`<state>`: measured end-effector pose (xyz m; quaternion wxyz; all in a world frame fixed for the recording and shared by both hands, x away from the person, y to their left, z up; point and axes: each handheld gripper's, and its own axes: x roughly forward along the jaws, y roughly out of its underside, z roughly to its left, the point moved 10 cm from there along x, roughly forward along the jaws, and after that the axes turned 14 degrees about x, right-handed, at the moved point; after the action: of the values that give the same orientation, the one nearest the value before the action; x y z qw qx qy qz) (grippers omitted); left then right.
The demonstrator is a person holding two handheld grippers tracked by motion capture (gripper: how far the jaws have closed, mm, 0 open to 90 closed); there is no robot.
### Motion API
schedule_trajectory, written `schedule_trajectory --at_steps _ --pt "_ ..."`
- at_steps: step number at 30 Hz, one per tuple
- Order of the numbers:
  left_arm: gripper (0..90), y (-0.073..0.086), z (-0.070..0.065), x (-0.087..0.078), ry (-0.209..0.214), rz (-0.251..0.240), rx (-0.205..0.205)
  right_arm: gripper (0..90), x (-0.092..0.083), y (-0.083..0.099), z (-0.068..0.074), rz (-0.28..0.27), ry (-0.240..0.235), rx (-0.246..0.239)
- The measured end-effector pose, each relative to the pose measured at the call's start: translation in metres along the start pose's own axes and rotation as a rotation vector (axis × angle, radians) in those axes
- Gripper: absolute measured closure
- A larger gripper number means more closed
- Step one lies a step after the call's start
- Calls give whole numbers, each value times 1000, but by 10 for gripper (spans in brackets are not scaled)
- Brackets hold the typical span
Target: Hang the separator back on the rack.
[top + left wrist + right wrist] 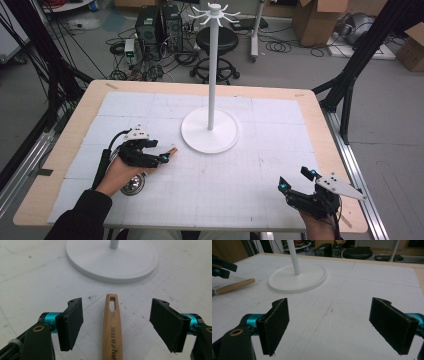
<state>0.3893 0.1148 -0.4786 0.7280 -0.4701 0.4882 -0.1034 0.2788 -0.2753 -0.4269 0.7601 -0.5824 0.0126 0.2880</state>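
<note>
Wooden-handled ladle [112, 330] — flat on table, near stand.

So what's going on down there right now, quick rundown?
Left tool open, straddling the wooden handle, not touching. Right tool open, empty. White stand just beyond the handle.

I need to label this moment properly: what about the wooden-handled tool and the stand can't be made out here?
- Wooden handle: left gripper view's bottom edge cuts off its lower part.
- Tool's metal head: high view, mostly under the left hand; kind unclear.
- Handle lettering: partly cut off, unreadable.
- White stand: right gripper view crops its top.
</note>
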Motion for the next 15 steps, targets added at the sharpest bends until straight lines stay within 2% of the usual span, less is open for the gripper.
schedule_trajectory --at_steps 2,4,15 --pt "271 5 0 5 2 35 14 149 0 0 0 -1 -2 0" --pt "277 8 0 7 8 47 21 149 0 0 -1 -2 0 2" --pt "427 22 -3 12 33 130 51 149 -1 0 -2 -3 -1 6"
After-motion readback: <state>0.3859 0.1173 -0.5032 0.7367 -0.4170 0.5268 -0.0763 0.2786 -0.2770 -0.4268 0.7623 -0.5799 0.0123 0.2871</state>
